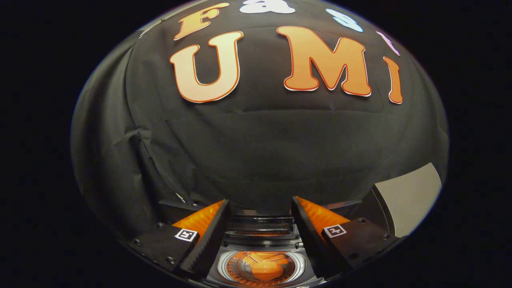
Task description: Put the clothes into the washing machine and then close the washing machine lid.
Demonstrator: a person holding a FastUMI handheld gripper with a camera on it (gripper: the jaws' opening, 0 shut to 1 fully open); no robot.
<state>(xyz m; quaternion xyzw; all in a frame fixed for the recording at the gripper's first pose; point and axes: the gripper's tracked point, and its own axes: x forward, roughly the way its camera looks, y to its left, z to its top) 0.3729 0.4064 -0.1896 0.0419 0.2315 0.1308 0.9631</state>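
My gripper (260,201) is open, and nothing lies between its fingers (210,236). It hangs above a small top-loading washing machine (262,245), which shows low down between the two fingers. The round metal drum (225,267) is uncovered. Inside it lies an orange bundle of cloth (266,267). At the far side of the opening stands a dark glossy panel (259,226), apparently the raised lid. The fingers hide the machine's left and right sides.
The booth's black cloth wall (260,152) rises straight ahead beyond the fingers. A light grey flat panel (412,196) with a dark edge stands to the right of the machine.
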